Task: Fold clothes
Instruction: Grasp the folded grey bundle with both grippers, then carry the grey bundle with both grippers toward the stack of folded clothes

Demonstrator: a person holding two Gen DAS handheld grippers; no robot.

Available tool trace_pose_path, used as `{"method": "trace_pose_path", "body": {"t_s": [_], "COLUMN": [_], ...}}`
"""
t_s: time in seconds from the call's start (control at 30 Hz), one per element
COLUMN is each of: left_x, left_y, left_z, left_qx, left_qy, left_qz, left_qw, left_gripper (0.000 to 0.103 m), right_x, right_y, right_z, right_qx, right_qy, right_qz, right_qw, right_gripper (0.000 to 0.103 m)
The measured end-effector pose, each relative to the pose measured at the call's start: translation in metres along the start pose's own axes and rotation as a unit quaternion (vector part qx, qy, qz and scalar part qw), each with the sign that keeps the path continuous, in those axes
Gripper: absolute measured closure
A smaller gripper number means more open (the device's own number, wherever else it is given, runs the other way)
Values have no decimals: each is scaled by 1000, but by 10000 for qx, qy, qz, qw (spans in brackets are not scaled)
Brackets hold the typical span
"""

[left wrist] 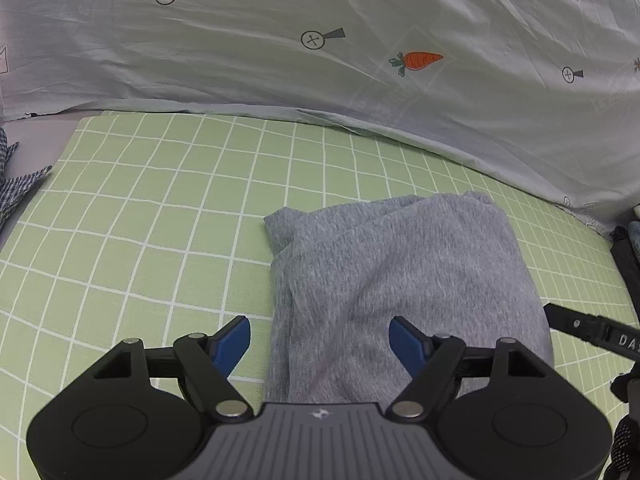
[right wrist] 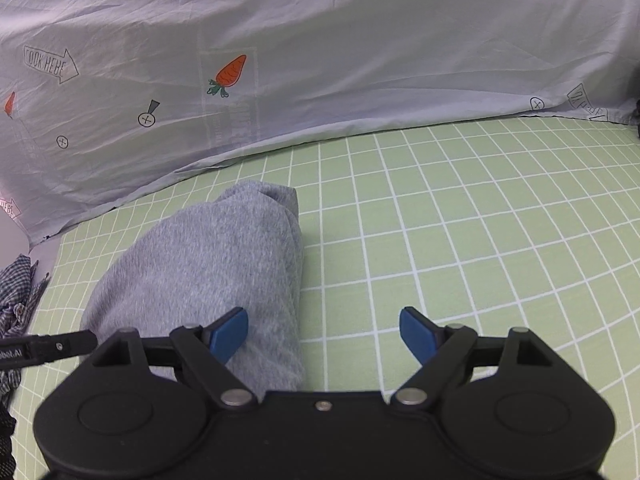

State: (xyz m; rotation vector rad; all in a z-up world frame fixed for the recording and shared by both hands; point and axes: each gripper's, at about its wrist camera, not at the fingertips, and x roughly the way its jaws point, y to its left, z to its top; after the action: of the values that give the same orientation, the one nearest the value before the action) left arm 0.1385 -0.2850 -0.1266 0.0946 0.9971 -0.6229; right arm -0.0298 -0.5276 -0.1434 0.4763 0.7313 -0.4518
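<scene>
A grey knit garment [left wrist: 400, 276] lies folded into a thick bundle on the green checked sheet [left wrist: 160, 208]. My left gripper [left wrist: 320, 344] is open and straddles the bundle's near left edge, with nothing pinched between its blue pads. In the right wrist view the same grey garment [right wrist: 208, 268] lies left of centre. My right gripper [right wrist: 324, 336] is open over the bundle's near right edge, its left blue pad [right wrist: 228, 338] above the cloth and its right one above bare sheet. A tip of the other gripper [right wrist: 48, 350] pokes in from the left.
A pale quilt [left wrist: 320, 48] printed with carrots and arrows rises along the back of the bed. A blue checked garment [left wrist: 16, 188] lies crumpled at the left edge, seen too as checked cloth [right wrist: 18, 292]. Dark clothes [left wrist: 628, 256] sit at the right edge.
</scene>
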Motion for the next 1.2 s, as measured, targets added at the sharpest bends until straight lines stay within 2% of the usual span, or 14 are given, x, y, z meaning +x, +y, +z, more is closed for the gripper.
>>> {"method": "trace_pose_path", "body": {"t_s": [0.13,0.2,0.27,0.47,0.53,0.6,0.63,0.67,0.7,0.83,0.93,1.2], "left_x": [22,32,40,44,42,39,38,36,33,17,2,-36], "left_y": [-2,-1,-3,-11,-16,-23,-27,-32,-40,-67,-85,-152], "left_z": [-2,-3,-5,-9,-10,-10,-10,-10,-12,-23,-41,-112], "left_qx": [118,99,134,333,376,389,361,392,480,840,880,1218], "left_qy": [235,353,442,371,341,366,358,340,325,299,339,490], "left_qz": [-37,-75,40,157,107,-68,-82,-54,-28,-178,-405,-636], "left_qw": [9996,9993,9989,9986,9987,9986,9987,9986,9983,9959,9947,9893], "left_gripper": [26,25,20,20,32,65,70,77,81,83,83,84], "right_x": [11,21,33,60,65,61,60,54,49,26,-1,-78], "right_y": [9,16,21,28,29,32,33,35,37,31,13,-37], "right_z": [6,5,2,-7,-9,-11,-11,-11,-11,-14,-25,-70], "right_qx": [39,-20,-16,360,465,555,600,590,530,534,616,769], "right_qy": [90,249,428,838,950,877,839,771,714,632,554,408], "right_qz": [271,336,408,588,727,741,748,811,843,780,673,456], "right_qw": [9996,9991,9982,9941,9917,9918,9919,9920,9925,9935,9943,9952], "right_gripper": [10,9,9,11,21,49,52,62,66,70,71,72]}}
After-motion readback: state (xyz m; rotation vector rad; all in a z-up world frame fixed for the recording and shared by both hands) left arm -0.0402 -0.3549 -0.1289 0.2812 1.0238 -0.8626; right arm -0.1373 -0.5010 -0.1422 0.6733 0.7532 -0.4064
